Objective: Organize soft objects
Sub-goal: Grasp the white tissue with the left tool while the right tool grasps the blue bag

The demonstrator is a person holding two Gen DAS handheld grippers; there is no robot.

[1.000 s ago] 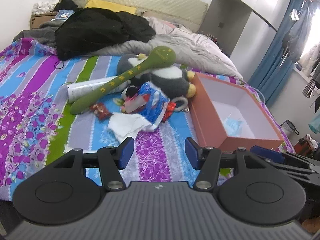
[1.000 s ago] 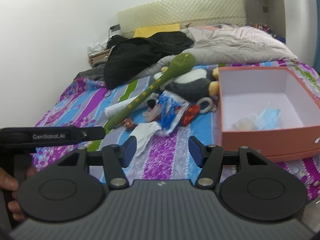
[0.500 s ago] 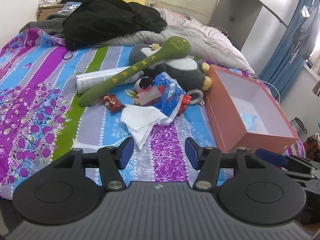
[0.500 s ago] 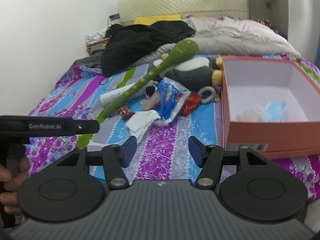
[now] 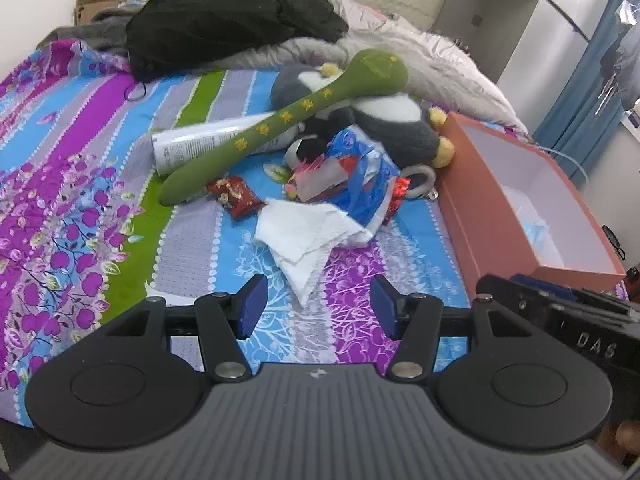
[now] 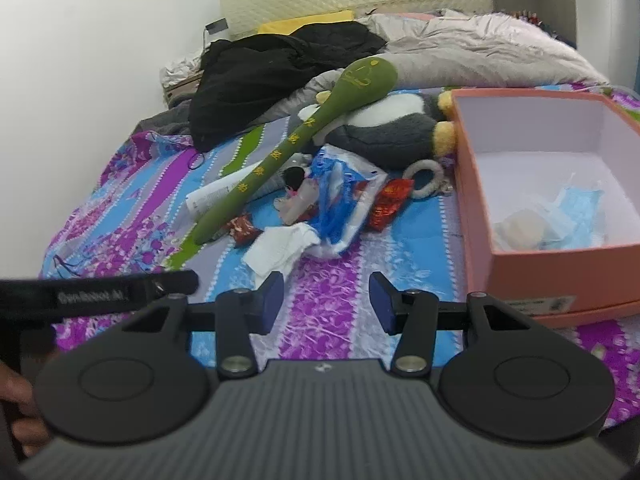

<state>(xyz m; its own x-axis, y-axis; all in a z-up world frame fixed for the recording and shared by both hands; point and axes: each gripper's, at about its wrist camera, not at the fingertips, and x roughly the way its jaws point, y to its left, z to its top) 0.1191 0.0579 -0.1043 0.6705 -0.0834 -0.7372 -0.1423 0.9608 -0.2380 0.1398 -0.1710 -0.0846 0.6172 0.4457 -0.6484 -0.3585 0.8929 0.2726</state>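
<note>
A pile lies mid-bed: a long green plush club leaning on a grey and white plush penguin, a crumpled white tissue, a blue plastic bag and red snack wrappers. An open orange box stands to the right, with a blue mask and a pale soft item inside. My left gripper is open and empty, just short of the tissue. My right gripper is open and empty, before the pile.
The bed has a striped floral sheet. A black garment and a grey duvet lie at the head end. A white tube lies under the club. A grey ring lies beside the box.
Both grippers have moved forward towards the pile, which now looks larger and nearer. Both stay open. Nothing on the bed has moved.
</note>
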